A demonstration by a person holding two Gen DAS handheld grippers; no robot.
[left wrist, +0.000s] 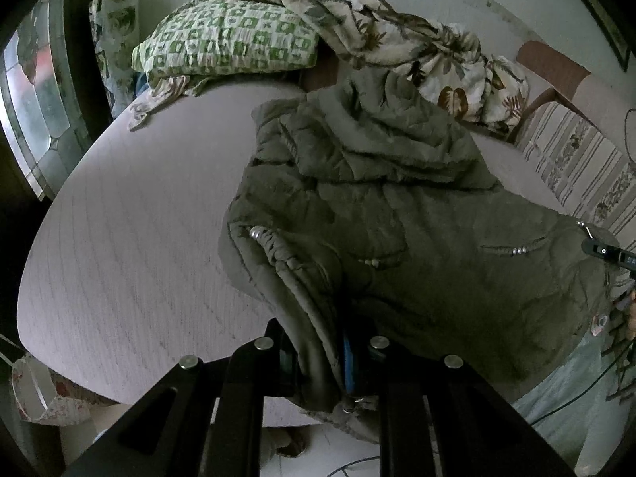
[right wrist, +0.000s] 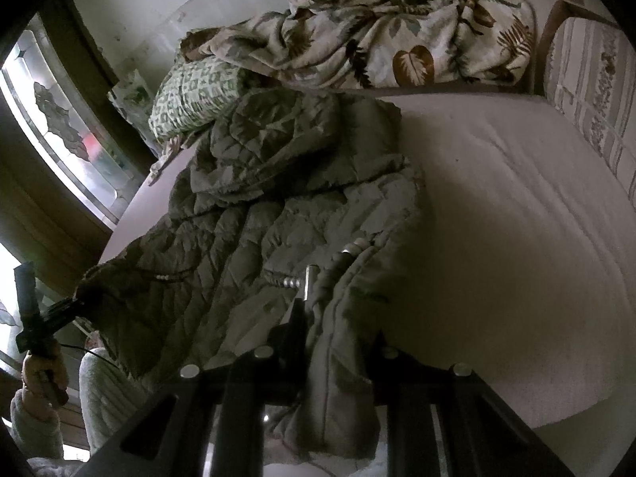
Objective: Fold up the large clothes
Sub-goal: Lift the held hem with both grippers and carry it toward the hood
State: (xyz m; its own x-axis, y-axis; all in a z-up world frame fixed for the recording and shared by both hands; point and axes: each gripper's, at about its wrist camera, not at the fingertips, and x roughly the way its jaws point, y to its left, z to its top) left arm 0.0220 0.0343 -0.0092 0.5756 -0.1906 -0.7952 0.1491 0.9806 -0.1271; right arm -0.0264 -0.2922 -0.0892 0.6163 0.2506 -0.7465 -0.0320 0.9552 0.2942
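An olive quilted hooded jacket lies across the pale bed, hood toward the far side. My left gripper is shut on the jacket's near hem at its left corner, with the fabric bunched between the fingers. In the right wrist view the same jacket runs away from me, and my right gripper is shut on the hem's right corner. The right gripper's tip shows at the jacket's right edge in the left wrist view. The left gripper shows at the left of the right wrist view, held by a hand.
A green checked pillow and a leaf-print blanket are heaped at the bed's far side. A striped headboard or chair back stands at the right. A window is on the left. Bare mattress lies right of the jacket.
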